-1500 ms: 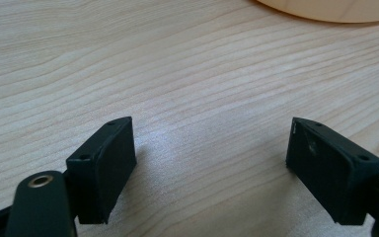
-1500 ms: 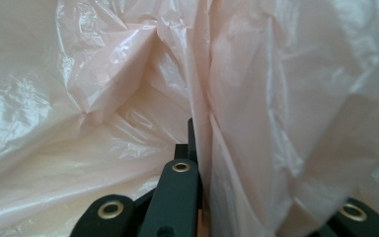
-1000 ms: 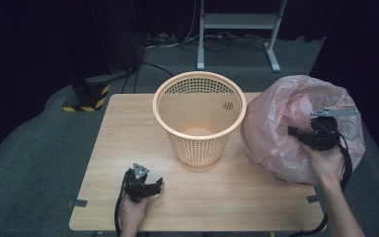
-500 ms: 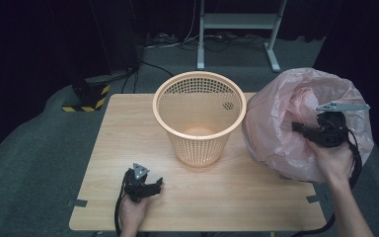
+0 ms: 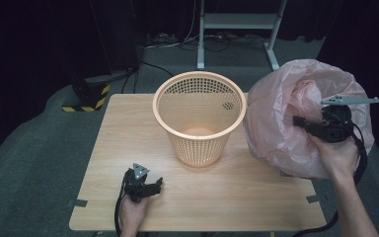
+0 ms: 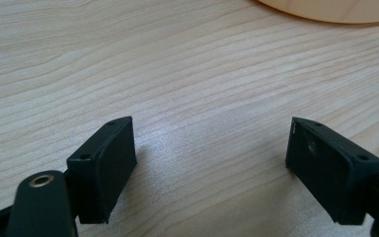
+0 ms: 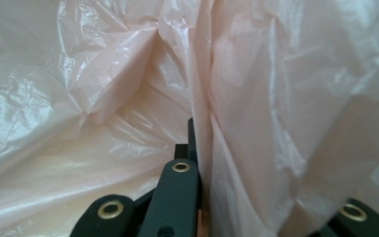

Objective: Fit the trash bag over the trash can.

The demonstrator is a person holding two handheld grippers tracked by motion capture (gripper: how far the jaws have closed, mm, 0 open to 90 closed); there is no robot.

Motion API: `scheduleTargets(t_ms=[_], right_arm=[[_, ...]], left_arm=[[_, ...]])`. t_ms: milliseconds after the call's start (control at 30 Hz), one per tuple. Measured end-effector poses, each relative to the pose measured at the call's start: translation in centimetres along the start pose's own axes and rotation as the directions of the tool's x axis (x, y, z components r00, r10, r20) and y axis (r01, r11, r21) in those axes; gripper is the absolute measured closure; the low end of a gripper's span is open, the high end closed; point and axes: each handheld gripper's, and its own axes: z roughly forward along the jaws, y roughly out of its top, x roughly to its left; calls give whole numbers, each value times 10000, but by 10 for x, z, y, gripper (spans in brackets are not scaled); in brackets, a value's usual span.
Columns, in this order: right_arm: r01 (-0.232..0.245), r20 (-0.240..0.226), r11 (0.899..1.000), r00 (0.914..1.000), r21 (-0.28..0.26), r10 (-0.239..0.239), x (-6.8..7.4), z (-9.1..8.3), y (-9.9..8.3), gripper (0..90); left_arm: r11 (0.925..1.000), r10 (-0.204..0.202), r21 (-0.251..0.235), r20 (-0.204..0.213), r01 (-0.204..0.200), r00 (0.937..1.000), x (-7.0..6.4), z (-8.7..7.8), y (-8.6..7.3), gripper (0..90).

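basket (image 5: 200, 118): orange mesh, upright, mid-table; table (image 5: 128, 128): pale wood; floor (image 5: 39, 148): grey carpet; stand (image 5: 237, 22): metal, behind table

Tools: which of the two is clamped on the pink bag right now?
The right tool, shut on the pink bag; the left tool rests open on the table.

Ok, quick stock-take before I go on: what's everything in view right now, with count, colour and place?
Basket: one, orange mesh, upright at the table's middle, nothing in it.
Plastic bag: one, pink translucent, puffed up at the table's right edge, pinched in the right claw.
Table: one, light wood.
Metal stand: one, grey, on the floor behind the table.
Striped block: one, black and yellow, on the floor at far left.
Left claw: black, open, resting on the table near its front edge.
Right claw: black, shut on a fold of the bag.
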Motion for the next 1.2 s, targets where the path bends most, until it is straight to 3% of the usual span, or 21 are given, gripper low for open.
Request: scheduleTargets(t_ms=[567,1200], right_arm=[[422,-324,9981,9985,-439,-436,15,-13,28,884],[941,-908,9948,9911,-383,-973,44,7,50,885]], left_arm=[[10000,-11,0,-5,11,10000,0,0,0,194],[10000,-6,4,0,6,10000,0,0,0,194]])
